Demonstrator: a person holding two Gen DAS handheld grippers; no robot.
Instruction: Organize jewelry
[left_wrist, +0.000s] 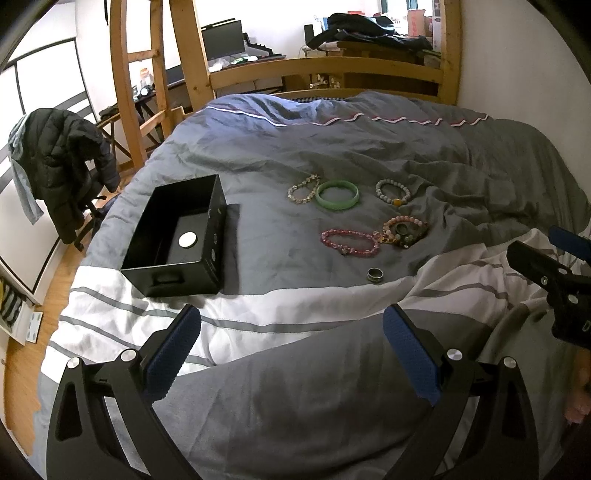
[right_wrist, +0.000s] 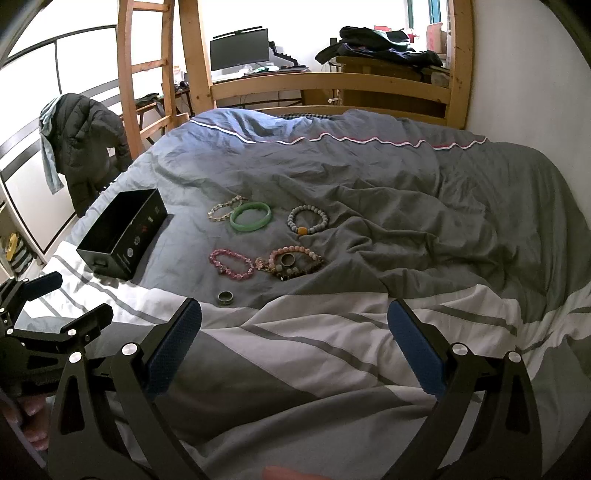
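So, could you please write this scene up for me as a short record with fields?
surface: grey and white striped duvet
container: open black rectangular box, a white disc inside
loose jewelry: green jade-like bangle, pink beaded bracelet, grey beaded bracelet with one orange bead, dark metal ring
left gripper: open, holding nothing
right gripper: open, holding nothing

The box (right_wrist: 122, 236) hides its inside in the right view; the tangled bracelets (left_wrist: 402, 233) blur together; the right gripper (left_wrist: 565, 280) is cropped.
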